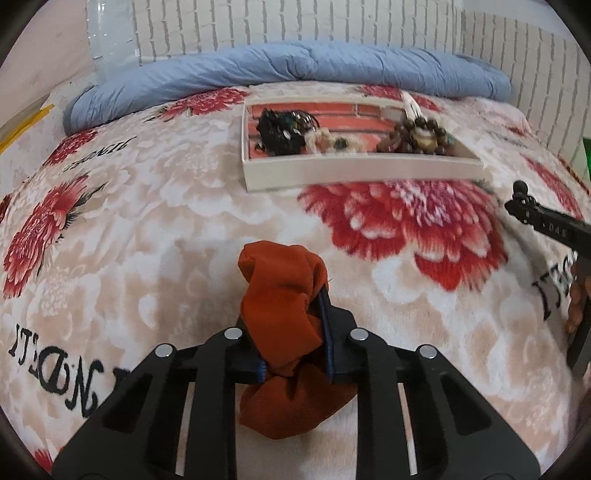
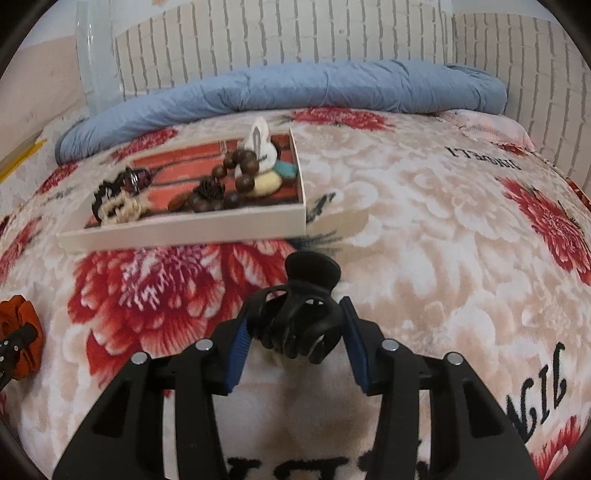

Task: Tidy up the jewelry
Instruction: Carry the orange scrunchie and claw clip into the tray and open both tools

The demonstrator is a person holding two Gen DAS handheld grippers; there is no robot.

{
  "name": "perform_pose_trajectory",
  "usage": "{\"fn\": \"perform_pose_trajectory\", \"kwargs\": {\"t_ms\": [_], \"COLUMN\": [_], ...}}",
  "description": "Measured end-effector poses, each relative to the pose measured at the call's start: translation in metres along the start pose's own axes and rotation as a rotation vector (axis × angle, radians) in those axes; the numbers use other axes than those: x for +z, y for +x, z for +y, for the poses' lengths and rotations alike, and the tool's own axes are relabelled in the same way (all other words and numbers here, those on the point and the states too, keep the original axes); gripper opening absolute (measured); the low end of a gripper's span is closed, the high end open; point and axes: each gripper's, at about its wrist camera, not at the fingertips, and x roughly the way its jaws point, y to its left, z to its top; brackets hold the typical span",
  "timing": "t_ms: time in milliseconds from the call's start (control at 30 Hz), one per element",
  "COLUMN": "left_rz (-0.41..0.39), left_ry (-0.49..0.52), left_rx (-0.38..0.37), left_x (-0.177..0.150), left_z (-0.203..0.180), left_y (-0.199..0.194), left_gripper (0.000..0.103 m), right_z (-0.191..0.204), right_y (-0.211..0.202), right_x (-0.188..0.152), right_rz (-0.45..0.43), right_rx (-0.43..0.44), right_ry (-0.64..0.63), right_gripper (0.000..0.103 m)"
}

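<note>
My left gripper (image 1: 291,332) is shut on an orange fabric scrunchie (image 1: 280,280), which bulges above and below the blue pads, just over the floral blanket (image 1: 147,221). My right gripper (image 2: 295,314) is shut on a black claw hair clip (image 2: 312,271), with its pads against the clip's two sides. Farther back on the bed lies a shallow white tray (image 1: 351,171) lined in a red brick pattern. It holds a wooden bead bracelet (image 2: 236,166), black hair pieces (image 1: 277,133) and other small items. The scrunchie (image 2: 18,314) also shows at the left edge of the right wrist view.
A rolled blue quilt (image 1: 295,62) lies along the white brick wall (image 1: 258,22) behind the tray (image 2: 184,229). A yellow object (image 1: 26,122) sits at the far left edge and something green (image 1: 587,155) at the far right. The blanket spreads wide around the tray.
</note>
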Motion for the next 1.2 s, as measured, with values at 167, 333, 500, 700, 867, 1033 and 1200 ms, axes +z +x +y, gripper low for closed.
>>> {"fn": "perform_pose_trajectory", "kwargs": {"t_ms": [167, 333, 500, 700, 867, 1033, 1200], "left_rz": [-0.050, -0.101, -0.192, -0.278, -0.305, -0.251, -0.192], "left_ry": [-0.027, -0.054, -0.067, -0.072, -0.075, -0.064, -0.064], "left_rx": [-0.004, -0.010, -0.012, -0.007, -0.001, 0.010, -0.008], "left_x": [0.026, 0.061, 0.111, 0.157, 0.173, 0.173, 0.168], "left_z": [0.005, 0.006, 0.001, -0.011, -0.012, -0.006, -0.005], "left_y": [0.000, 0.005, 0.009, 0.028, 0.064, 0.099, 0.122], "left_gripper": [0.020, 0.020, 0.020, 0.020, 0.020, 0.020, 0.020], "right_z": [0.005, 0.012, 0.022, 0.046, 0.058, 0.067, 0.070], "right_y": [-0.010, -0.009, 0.005, 0.027, 0.052, 0.081, 0.097], "right_x": [0.018, 0.042, 0.067, 0.091, 0.099, 0.102, 0.107], "right_rz": [-0.069, -0.119, -0.156, -0.205, -0.206, -0.173, -0.155], "right_rx": [0.008, 0.020, 0.033, 0.031, 0.041, 0.027, 0.014], "right_ry": [-0.004, -0.015, -0.024, -0.065, -0.080, -0.105, -0.115], "right_gripper": [0.046, 0.046, 0.046, 0.046, 0.046, 0.046, 0.046]}}
